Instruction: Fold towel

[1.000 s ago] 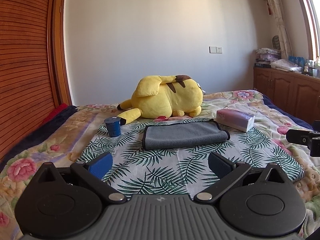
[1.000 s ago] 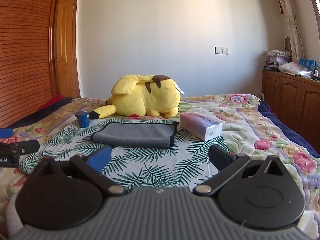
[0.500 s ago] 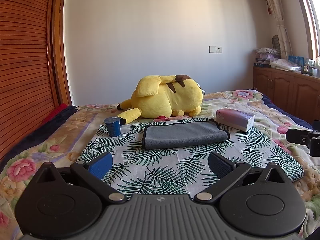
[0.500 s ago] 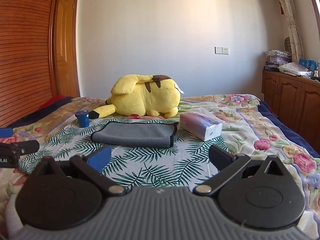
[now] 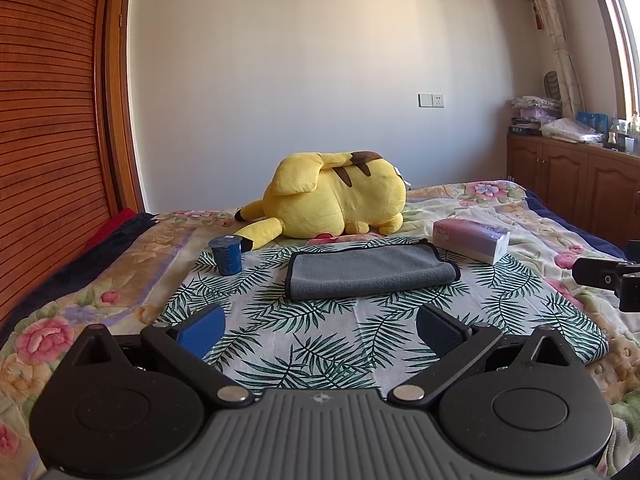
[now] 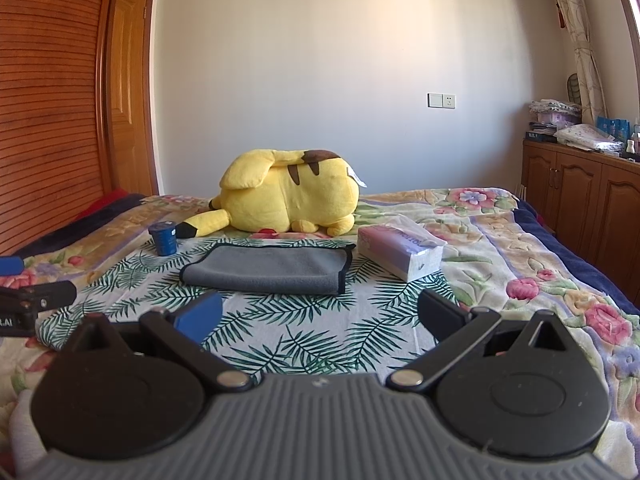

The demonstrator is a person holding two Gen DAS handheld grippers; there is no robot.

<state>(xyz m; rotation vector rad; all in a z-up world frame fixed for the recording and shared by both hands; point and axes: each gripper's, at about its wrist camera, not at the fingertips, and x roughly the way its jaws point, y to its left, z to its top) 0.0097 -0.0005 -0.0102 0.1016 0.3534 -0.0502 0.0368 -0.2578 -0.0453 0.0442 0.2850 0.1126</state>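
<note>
The grey towel [image 5: 372,267] lies folded on the bed [image 5: 120,280] at twelve o'clock (palm-print cloth beneath); left hand-held gripper [image 5: 320,326] and right hand-held gripper [image 6: 320,316] both spread, holding nothing.

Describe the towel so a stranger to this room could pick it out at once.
Start at the big yellow Pikachu plush lying on the bed. In front of it, on the palm-leaf cloth, lies the grey towel, between a blue cup and a tissue pack. It alone is flat, plain grey and dark-edged.
</note>
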